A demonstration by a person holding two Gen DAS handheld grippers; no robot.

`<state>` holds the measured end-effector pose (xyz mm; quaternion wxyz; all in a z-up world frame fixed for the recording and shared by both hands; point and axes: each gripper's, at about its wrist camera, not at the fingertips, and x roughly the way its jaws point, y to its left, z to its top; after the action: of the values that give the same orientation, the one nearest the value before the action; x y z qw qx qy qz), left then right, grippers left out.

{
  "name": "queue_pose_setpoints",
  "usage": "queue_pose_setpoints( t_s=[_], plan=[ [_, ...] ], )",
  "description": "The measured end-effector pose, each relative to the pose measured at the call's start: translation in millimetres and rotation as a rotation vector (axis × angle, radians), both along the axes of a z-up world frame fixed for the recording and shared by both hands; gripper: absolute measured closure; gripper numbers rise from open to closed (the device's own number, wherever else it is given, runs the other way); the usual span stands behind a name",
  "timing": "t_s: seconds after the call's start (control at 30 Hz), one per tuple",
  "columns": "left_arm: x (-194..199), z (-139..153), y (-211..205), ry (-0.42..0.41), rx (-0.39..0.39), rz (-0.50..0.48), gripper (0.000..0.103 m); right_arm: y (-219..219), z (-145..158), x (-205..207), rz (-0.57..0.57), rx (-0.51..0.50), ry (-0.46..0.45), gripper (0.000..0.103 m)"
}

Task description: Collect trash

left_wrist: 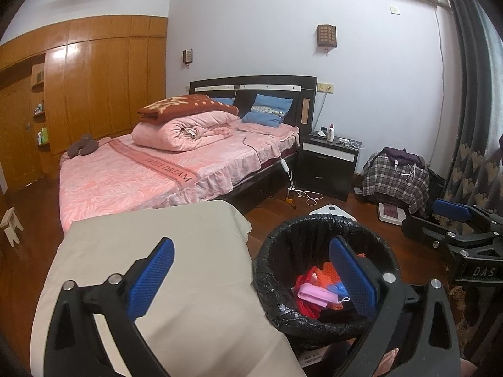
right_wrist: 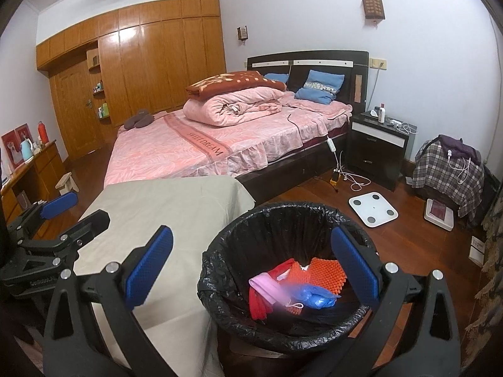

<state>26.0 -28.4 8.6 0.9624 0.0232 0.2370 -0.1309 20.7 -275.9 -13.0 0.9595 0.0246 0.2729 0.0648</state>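
Note:
A trash bin with a black liner (left_wrist: pixel 270 270) (right_wrist: pixel 217 286) stands on the floor beside a table covered in beige cloth (left_wrist: pixel 188 251) (right_wrist: pixel 176 213). Inside lie a pink piece (left_wrist: pixel 314 293) (right_wrist: pixel 265 286), red and orange mesh pieces (right_wrist: pixel 327 275) (left_wrist: pixel 309 309) and a blue crumpled wrapper (right_wrist: pixel 317 295). My left gripper (left_wrist: pixel 251 279) is open and empty over the table edge and bin rim. My right gripper (right_wrist: pixel 251 273) is open and empty above the bin. The right gripper also shows at the right edge of the left wrist view (left_wrist: pixel 440 216), the left one at the left edge of the right wrist view (right_wrist: pixel 66 210).
A bed with pink covers (left_wrist: pixel 151 169) (right_wrist: pixel 220 144) stands behind the table. A dark nightstand (left_wrist: pixel 327 163) (right_wrist: pixel 377 150), a white scale (right_wrist: pixel 373 209), floor cables (right_wrist: pixel 349 179) and a plaid-covered pile (right_wrist: pixel 446 172) are to the right. A wooden desk (right_wrist: pixel 31 169) is left.

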Motion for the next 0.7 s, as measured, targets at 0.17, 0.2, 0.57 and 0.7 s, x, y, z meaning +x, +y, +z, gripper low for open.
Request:
queue_pose_setpoints(
  t_s=[0.17, 0.2, 0.57, 0.7],
  plan=[
    [-0.1, 0.1, 0.5, 0.0, 0.001, 0.001, 0.006, 0.1, -0.2, 0.1, 0.0, -0.001, 0.0, 0.005],
    [0.0, 0.1, 0.6, 0.0, 0.0, 0.001, 0.006, 0.4, 0.4, 0.1, 0.0, -0.001, 0.002, 0.005],
    [0.0, 0.2, 0.4, 0.001, 0.0, 0.002, 0.006, 0.5, 0.3, 0.6, 0.0, -0.001, 0.001, 0.005],
    [0.0, 0.1, 0.6, 0.001, 0.001, 0.001, 0.006, 0.4, 0.3, 0.7, 0.0, -0.002, 0.0, 0.005]
  ],
)
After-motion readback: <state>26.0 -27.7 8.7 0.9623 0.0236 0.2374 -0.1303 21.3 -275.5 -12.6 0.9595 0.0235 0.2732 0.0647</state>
